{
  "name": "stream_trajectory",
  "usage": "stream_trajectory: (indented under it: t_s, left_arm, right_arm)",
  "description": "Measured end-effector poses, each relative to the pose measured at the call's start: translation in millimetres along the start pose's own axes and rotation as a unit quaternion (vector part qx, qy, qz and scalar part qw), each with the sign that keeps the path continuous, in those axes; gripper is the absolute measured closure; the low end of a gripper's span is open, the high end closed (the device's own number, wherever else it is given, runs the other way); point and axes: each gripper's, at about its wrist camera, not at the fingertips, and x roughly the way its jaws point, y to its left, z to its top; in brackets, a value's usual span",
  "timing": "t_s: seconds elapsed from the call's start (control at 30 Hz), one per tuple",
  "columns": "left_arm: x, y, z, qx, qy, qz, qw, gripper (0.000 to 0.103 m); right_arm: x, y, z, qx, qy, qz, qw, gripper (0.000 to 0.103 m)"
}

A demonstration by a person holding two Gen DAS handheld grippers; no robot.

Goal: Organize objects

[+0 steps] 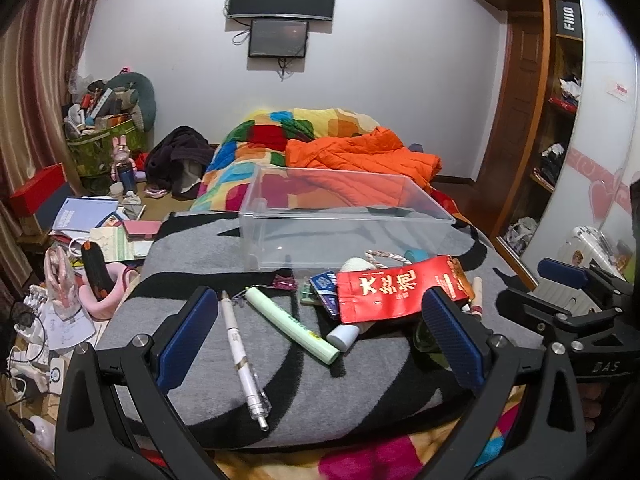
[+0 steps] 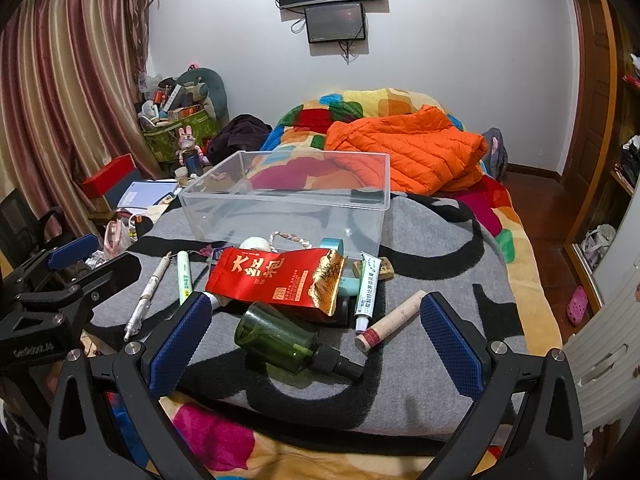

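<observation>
A clear plastic bin (image 1: 424, 210) (image 2: 384, 196) stands empty on a grey and black mat (image 1: 200, 248) (image 2: 432, 232). In front of it lie a red tea pouch (image 1: 384, 290) (image 2: 276, 278), a white pen (image 1: 240, 352) (image 2: 146, 296), a pale green marker (image 1: 290, 324) (image 2: 183, 276), a green bottle (image 2: 280, 340), a white ointment tube (image 2: 367, 290) and a pink-capped stick (image 2: 390, 322). My left gripper (image 1: 320, 340) is open over the pen and marker. My right gripper (image 2: 316, 344) is open around the green bottle, not touching it.
An orange jacket (image 1: 360, 156) (image 2: 408, 148) and a patchwork quilt (image 1: 240, 156) lie behind the bin. Books and clutter (image 1: 88, 220) crowd the floor to the left. A wardrobe (image 1: 560, 120) stands to the right. The other gripper shows at each view's edge (image 1: 580, 292) (image 2: 60, 280).
</observation>
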Motion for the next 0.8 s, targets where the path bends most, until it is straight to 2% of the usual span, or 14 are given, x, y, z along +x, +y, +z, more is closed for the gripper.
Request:
stream_trajectory:
  t_s: [0.1, 0.2, 0.37, 0.43, 0.47, 0.5, 0.63, 0.7, 0.8]
  left_arm:
    - [-1.7, 11.0, -2.1, -0.007, 0.006, -0.008, 0.9999, 0.0]
    - [-3.9, 20.7, -8.0, -0.012, 0.005, 0.001, 0.9999, 0.0]
    - [-2.6, 30.7, -23.1, -0.012, 0.019, 0.011, 0.9997, 0.0]
    - [1.6, 32.4, -29.2, -0.01, 0.029, 0.02, 0.9993, 0.011]
    - [5.3, 33.9, -32.8, -0.008, 0.038, 0.023, 0.999, 0.021]
    - [10.0, 35.5, -36.0, -0.009, 0.05, 0.025, 0.9984, 0.027]
    - [27.1, 42.6, -43.5, -0.02, 0.074, 0.027, 0.9967, 0.033]
    - [38.0, 45.2, -43.5, -0.017, 0.083, 0.036, 0.9957, 0.042]
    - [51.9, 47.9, -40.8, -0.018, 0.088, 0.036, 0.9953, 0.046]
  right_arm:
    - [-2.8, 0.0, -0.9, -0.006, -0.004, 0.005, 1.0, 0.0]
    - [-2.7, 0.5, -5.9, -0.014, -0.003, 0.008, 1.0, 0.001]
    - [6.8, -1.5, -19.5, -0.013, 0.028, 0.014, 0.999, 0.007]
    - [12.4, -3.8, -25.4, -0.006, 0.043, 0.017, 0.999, 0.011]
    - [15.8, -5.0, -28.4, -0.003, 0.051, 0.019, 0.999, 0.014]
    - [18.4, -5.7, -31.1, -0.001, 0.058, 0.02, 0.998, 0.015]
    - [28.3, -0.9, -38.0, -0.012, 0.073, 0.022, 0.997, 0.022]
    - [34.4, 2.5, -37.6, -0.022, 0.077, 0.019, 0.997, 0.024]
    - [41.8, 6.6, -34.4, -0.034, 0.08, 0.018, 0.996, 0.026]
